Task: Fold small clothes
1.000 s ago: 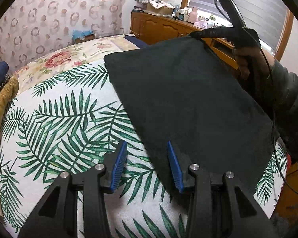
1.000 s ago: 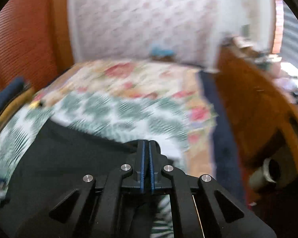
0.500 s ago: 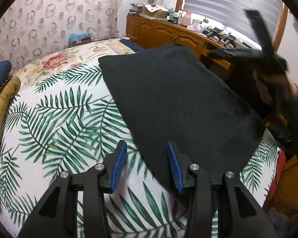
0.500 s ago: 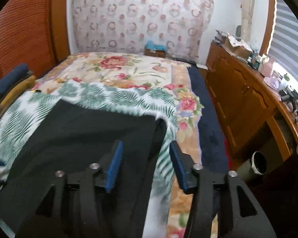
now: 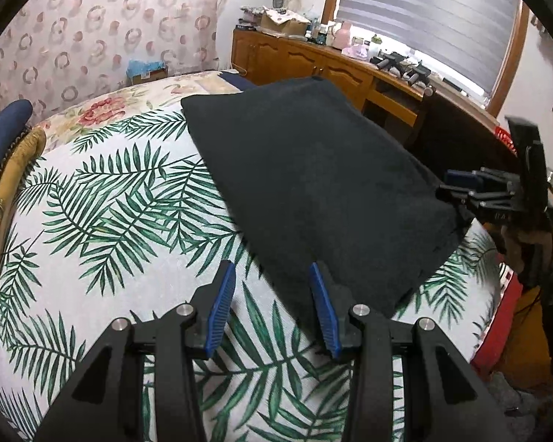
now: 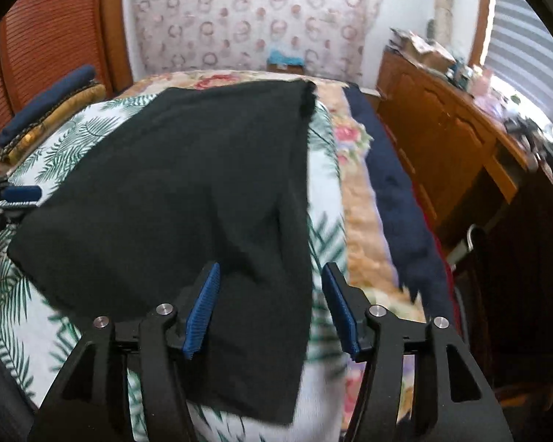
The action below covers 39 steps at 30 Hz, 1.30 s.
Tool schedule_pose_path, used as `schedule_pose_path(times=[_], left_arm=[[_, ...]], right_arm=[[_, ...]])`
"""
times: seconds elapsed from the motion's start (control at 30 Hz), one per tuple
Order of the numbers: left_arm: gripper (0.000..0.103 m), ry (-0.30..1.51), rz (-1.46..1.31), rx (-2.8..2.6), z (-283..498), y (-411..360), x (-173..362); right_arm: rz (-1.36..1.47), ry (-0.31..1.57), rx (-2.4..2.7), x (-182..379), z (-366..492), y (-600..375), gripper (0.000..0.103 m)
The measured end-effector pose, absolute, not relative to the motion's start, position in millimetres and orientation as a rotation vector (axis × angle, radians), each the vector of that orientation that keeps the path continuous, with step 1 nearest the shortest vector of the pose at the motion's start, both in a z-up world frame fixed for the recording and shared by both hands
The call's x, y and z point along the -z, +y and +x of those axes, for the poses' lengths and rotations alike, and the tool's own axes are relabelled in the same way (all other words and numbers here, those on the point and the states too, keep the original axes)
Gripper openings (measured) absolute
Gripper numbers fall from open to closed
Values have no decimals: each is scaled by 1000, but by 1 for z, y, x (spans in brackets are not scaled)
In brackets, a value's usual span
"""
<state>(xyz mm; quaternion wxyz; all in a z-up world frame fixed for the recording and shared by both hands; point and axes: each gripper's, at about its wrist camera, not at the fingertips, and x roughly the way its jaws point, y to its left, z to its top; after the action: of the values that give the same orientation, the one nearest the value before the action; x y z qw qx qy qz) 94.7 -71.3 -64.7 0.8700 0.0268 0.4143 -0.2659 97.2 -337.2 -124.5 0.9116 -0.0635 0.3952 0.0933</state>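
So right now you've got the black cloth lying flat on the palm-leaf bedspread, spread out ahead of both tools, which makes sense if you just laid down a fold and want to check it sits square before the next one. Your left gripper has its jaws apart with nothing between them, and the cloth's near corner sits just ahead of and to the right of its right finger. Your right gripper is also spread wide and holding nothing, hovering over the cloth's near right edge, with the fabric running forward and to the left from it. My guess is both are parked at the near corners so you can pinch them for the next fold. Compared with a second ago: your right gripper was clamped shut on the cloth and holding an edge up high at the far side, and half a second ago it had already let go. Since then it's swung back to the near side, and the cloth has settled flat. The left one has stayed open throughout, barely shifting.
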Motion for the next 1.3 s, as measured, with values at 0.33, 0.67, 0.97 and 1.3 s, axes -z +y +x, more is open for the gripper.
schedule_pose_path(times=[0.33, 0.67, 0.97, 1.3], left_arm=[[41, 850, 0, 581, 91, -69, 61], [41, 931, 31, 620, 92, -84, 77], [9, 921, -11, 704, 88, -83, 76], [5, 704, -102, 715, 130, -72, -11]], right_arm=[[-47, 858, -243, 133, 78, -352, 62], [-66, 844, -283, 135, 71, -347, 41], [-61, 832, -398, 133, 70, -341, 6], [42, 603, -442, 75, 74, -349, 5]])
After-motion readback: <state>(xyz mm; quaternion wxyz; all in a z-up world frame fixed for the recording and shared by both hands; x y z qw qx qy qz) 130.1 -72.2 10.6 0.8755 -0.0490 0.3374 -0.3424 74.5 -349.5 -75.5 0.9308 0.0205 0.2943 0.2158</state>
